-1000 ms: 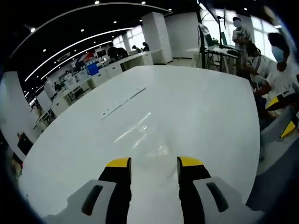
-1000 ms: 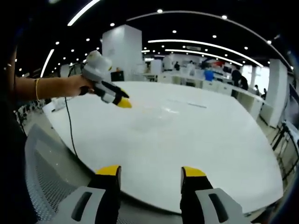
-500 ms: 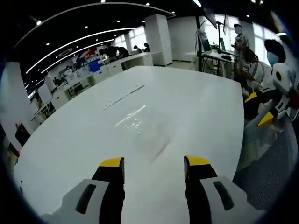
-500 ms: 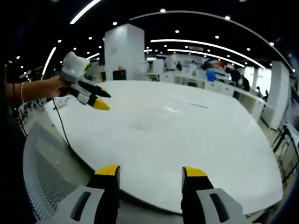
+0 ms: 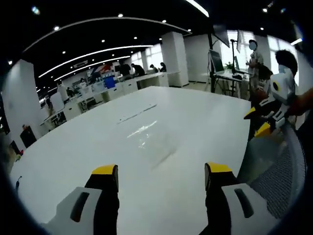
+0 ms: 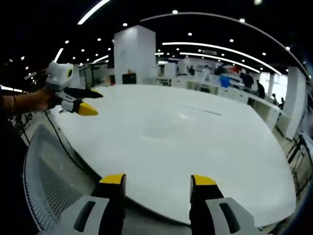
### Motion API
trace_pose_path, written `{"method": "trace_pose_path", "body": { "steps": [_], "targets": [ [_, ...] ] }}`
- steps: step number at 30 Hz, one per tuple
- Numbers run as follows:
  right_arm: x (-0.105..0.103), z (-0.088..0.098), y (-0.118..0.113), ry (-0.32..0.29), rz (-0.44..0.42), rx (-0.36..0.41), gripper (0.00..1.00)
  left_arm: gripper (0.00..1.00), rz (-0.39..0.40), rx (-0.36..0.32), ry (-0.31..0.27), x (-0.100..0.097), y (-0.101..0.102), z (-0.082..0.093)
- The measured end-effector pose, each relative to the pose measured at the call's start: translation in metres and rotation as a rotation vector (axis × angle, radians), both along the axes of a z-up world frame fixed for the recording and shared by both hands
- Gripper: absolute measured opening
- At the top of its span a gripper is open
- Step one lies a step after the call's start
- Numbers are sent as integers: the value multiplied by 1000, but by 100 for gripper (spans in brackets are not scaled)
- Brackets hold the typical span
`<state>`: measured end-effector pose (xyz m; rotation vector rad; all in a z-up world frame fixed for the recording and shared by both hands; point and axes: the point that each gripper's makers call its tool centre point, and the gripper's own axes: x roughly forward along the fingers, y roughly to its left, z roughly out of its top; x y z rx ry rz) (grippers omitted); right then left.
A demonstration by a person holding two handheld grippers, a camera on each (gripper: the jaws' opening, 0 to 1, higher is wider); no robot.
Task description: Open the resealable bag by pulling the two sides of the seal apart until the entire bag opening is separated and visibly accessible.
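Left gripper view: a clear, glinting plastic resealable bag (image 5: 149, 142), seemingly flat, lies mid-way across the glossy white table (image 5: 195, 117); both the left gripper (image 5: 161, 171) and right gripper (image 6: 157, 180) gape empty in a spotlit office.

One wide white counter (image 5: 186, 122) takes up the middle of the room, and on it lies one clear bag (image 5: 146, 139), flat, out toward the centre. Two claws are held over the near edge: the left claw (image 5: 161, 170) and the right claw (image 6: 157, 180). One mesh chair (image 6: 46, 176) stands just beside the near edge. Two white pillars (image 5: 174, 58) (image 6: 134, 54) stand far off.
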<state>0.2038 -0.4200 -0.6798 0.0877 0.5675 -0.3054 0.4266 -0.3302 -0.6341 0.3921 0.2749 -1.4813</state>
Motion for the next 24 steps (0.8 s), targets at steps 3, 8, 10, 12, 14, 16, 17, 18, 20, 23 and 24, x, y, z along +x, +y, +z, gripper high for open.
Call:
{"method": "trace_pose_path", "body": {
  "steps": [3,8,10,12,14,16,17,18,20,23,24],
  "targets": [
    [1,1,1,-10,1,3,51,78,17,-15,25,-4,8,-1],
    [1,1,2,-11,8,-1,51,78,39,14,31,-8,20,-11],
    [1,2,2,-14,8,-2,51,77,62,25,37,-7,28,-15],
    [1,2,2,-17,9,-4,51,77,76,35,51,-8,32,-19],
    [1,2,3,-16,13,-11,51,77,86,38,60,-9,35,-21],
    [1,3,4,-14,13,-18,51,77,91,41,58,-9,36,-23],
    [1,3,3,-15,14,-20,51,76,89,46,52,-10,36,-24],
    [1,3,4,-16,16,-23,51,76,88,50,50,-11,36,-24],
    [1,3,4,-17,17,-22,51,74,90,56,47,-11,35,-26],
    [1,4,4,-21,16,-23,51,74,93,46,67,-13,35,-25],
    [1,4,4,-21,16,-25,51,74,93,47,66,-14,35,-25]
  ]
}}
